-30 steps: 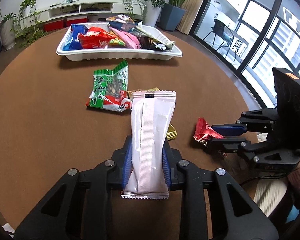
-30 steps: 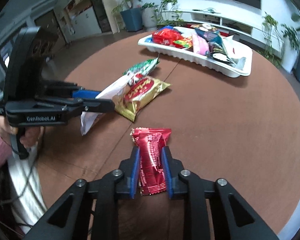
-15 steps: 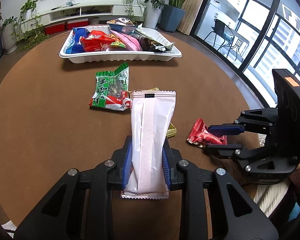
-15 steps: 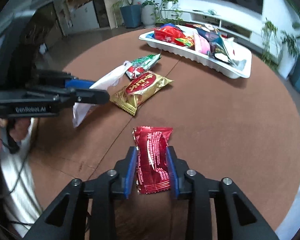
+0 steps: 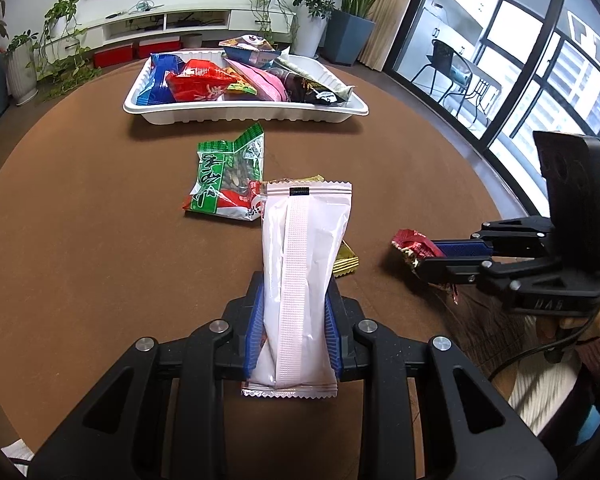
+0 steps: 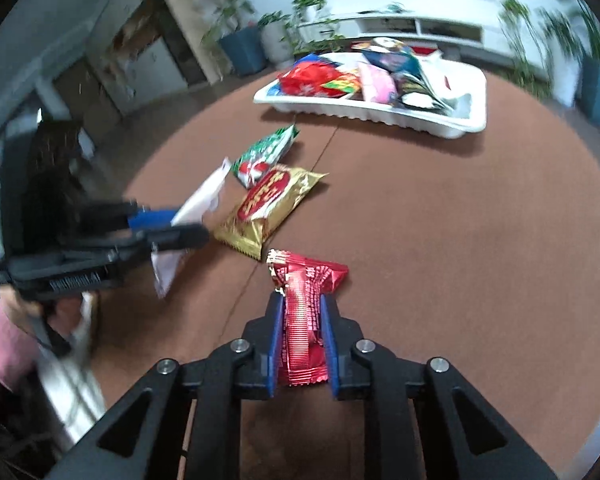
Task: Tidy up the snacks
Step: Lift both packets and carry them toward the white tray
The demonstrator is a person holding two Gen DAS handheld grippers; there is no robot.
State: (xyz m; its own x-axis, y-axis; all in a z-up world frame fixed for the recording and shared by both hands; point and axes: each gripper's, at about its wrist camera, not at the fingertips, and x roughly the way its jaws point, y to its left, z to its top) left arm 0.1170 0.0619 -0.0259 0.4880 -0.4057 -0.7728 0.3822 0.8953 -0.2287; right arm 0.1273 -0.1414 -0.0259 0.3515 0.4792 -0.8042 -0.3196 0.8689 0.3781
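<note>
My left gripper (image 5: 294, 304) is shut on a long white packet (image 5: 304, 264) with a pink seam, held upright over the brown table. My right gripper (image 6: 300, 308) has its jaws closing, and both blue pads press on a red foil packet (image 6: 304, 280). From the left wrist view, the right gripper (image 5: 432, 258) holds that red packet (image 5: 414, 242) just above the table at the right. A green packet (image 5: 224, 184) and a gold packet (image 6: 272, 208) lie mid-table. At the far side stands a white tray (image 5: 244, 114) with several snack packets in it.
The round table's edge (image 5: 496, 200) curves close on the right, with windows and a chair beyond. Potted plants and a low white shelf stand behind the tray. A hand in a pink sleeve (image 5: 596, 328) grips the right tool.
The right gripper's jaws widened around the red packet, then closed on it again, and the view rolled slightly. The red packet now sits a little higher. The left gripper kept still.
</note>
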